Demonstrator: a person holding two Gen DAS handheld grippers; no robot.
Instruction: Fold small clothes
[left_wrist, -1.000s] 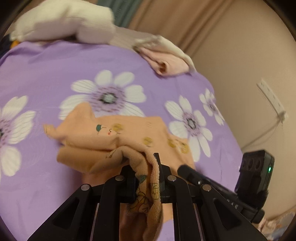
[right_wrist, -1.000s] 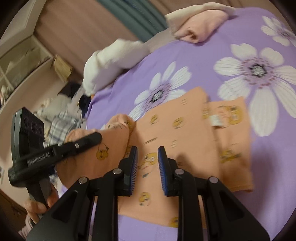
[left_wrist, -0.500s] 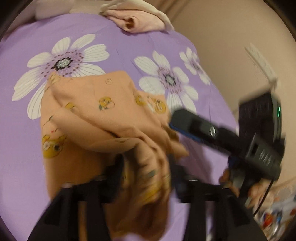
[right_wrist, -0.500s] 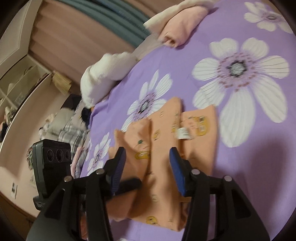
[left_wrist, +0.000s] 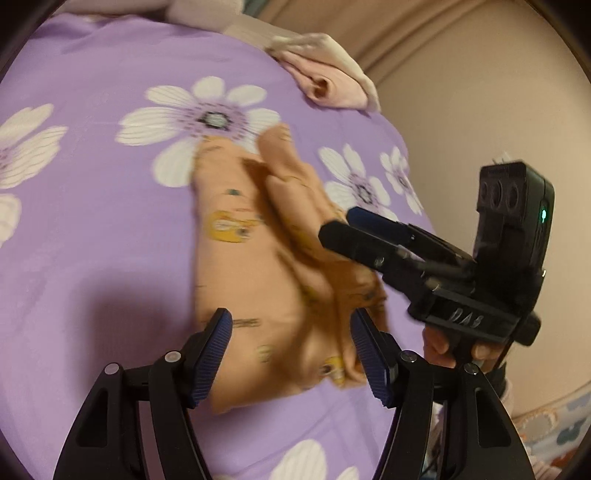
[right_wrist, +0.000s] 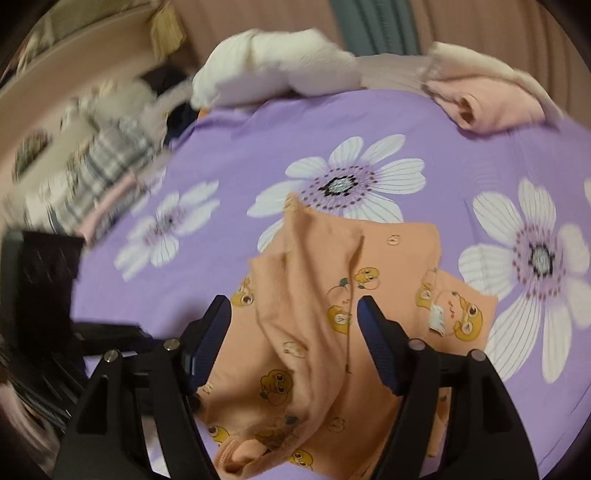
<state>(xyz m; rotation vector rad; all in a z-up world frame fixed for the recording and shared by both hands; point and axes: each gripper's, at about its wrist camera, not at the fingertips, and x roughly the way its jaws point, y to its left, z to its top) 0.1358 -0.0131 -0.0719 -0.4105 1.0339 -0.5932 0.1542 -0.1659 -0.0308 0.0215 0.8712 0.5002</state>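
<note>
The orange garment (right_wrist: 317, 332) lies half folded near the middle of the purple bedsheet (right_wrist: 236, 147). The left gripper (left_wrist: 291, 354) has its jaws apart and holds nothing. The right gripper (right_wrist: 293, 339) is opening above the cloth, which its pads do not press. A pink cloth (left_wrist: 332, 88) lies at the far edge.

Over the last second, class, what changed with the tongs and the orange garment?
The left tongs let go of the orange garment, which now lies folded on the purple sheet. The right tongs are opening, gripping nothing. The pink clothes stayed put.
</note>
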